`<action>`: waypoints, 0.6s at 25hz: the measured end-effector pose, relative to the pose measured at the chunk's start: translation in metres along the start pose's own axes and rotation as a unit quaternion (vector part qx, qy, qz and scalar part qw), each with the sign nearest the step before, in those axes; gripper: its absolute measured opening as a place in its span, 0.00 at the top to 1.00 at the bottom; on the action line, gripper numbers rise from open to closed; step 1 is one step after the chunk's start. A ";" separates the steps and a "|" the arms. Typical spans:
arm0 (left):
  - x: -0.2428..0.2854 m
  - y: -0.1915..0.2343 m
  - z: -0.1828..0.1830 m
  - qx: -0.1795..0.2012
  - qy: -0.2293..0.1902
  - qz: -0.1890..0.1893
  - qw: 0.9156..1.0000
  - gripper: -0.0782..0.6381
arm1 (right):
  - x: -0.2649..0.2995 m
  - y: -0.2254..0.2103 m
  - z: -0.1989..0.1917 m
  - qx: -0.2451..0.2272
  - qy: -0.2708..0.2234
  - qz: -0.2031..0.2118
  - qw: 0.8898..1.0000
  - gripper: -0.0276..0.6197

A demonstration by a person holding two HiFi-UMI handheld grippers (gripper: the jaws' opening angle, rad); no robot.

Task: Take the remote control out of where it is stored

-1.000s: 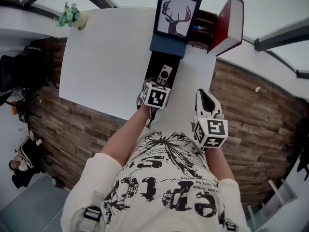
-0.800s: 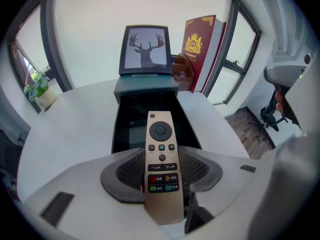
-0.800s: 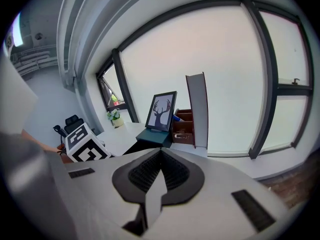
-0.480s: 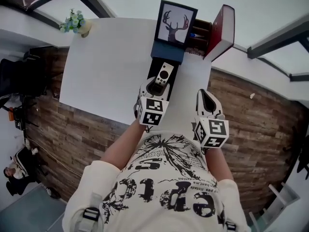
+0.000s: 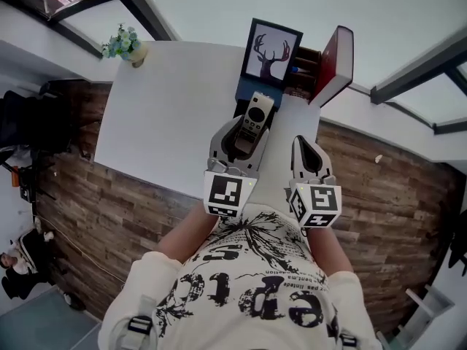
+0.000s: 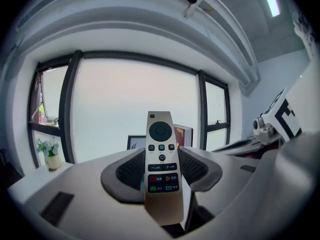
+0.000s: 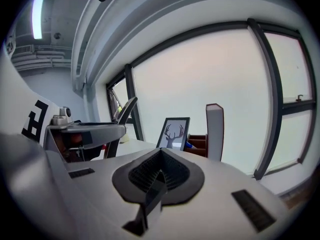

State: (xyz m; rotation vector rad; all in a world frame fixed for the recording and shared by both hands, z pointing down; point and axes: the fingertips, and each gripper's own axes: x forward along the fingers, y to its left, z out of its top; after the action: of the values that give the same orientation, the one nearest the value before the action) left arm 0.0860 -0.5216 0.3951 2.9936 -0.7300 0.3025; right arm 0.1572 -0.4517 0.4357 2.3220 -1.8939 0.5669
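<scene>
the left gripper (image 5: 235, 150) is clamped on the lower end of the remote control (image 6: 161, 154), button face towards the camera, the upper part projecting past the jaws. the remote appears lifted clear of the dark tray (image 5: 239, 109) on the table (image 5: 168, 108). the right gripper (image 7: 159, 176) is closed and empty.

risks, as judged:
- the grip is near one end, so the remote may pivot or slip out.
- a forward swing may strike the deer picture (image 5: 271, 51) just beyond.
</scene>
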 end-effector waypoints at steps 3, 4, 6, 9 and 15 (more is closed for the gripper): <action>-0.016 0.003 0.037 0.007 -0.079 0.009 0.997 0.59 | -0.003 0.013 0.019 -0.016 -0.032 0.003 0.999 0.95; -0.020 0.004 0.045 0.004 -0.095 0.008 0.995 0.59 | -0.005 0.016 0.026 -0.023 -0.045 0.003 0.999 0.95; -0.025 0.004 0.056 -0.003 -0.110 0.002 0.994 0.59 | -0.010 0.021 0.037 -0.038 -0.069 0.000 0.997 0.95; -0.032 0.001 0.069 -0.002 -0.126 -0.016 0.992 0.59 | -0.018 0.021 0.054 -0.047 -0.098 -0.014 0.994 0.95; -0.040 -0.003 0.084 0.025 -0.141 -0.024 0.989 0.59 | -0.027 0.021 0.080 -0.058 -0.124 -0.029 0.990 0.95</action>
State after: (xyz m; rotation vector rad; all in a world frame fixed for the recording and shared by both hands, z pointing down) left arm 0.0674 -0.5088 0.3044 3.1323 -0.6764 -0.1090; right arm 0.1507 -0.4556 0.3494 2.4568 -1.8911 0.1619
